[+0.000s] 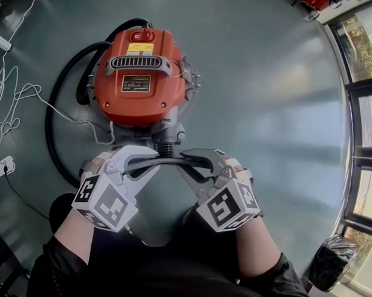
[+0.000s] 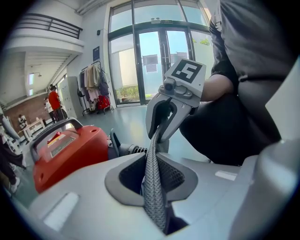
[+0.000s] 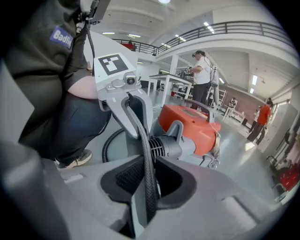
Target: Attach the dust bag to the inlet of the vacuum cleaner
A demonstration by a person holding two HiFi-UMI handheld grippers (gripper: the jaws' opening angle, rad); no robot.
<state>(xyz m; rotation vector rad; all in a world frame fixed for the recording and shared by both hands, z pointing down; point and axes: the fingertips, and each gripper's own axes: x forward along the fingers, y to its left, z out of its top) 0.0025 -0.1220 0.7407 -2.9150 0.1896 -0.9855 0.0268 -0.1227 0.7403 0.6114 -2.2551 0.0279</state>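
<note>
The orange vacuum cleaner (image 1: 140, 70) stands on the grey floor, its ribbed grey inlet (image 1: 165, 146) pointing toward me. Just in front of the inlet, a narrow grey mesh edge of the dust bag (image 1: 169, 161) is stretched level between both grippers. My left gripper (image 1: 153, 159) is shut on its left end and my right gripper (image 1: 185, 158) on its right end. In the left gripper view the mesh strip (image 2: 153, 161) runs from my jaws (image 2: 152, 190) up to the right gripper (image 2: 165, 117). The right gripper view shows the strip (image 3: 146, 150) pinched in its jaws (image 3: 147, 187), with the inlet (image 3: 161, 146) close behind.
A black hose (image 1: 58, 113) loops round the vacuum's left side. A white cable and power strip (image 1: 4, 166) lie on the floor at the far left. Window frames (image 1: 360, 120) line the right edge, with a dark wrapped object (image 1: 331, 262) below. People stand far off in both gripper views.
</note>
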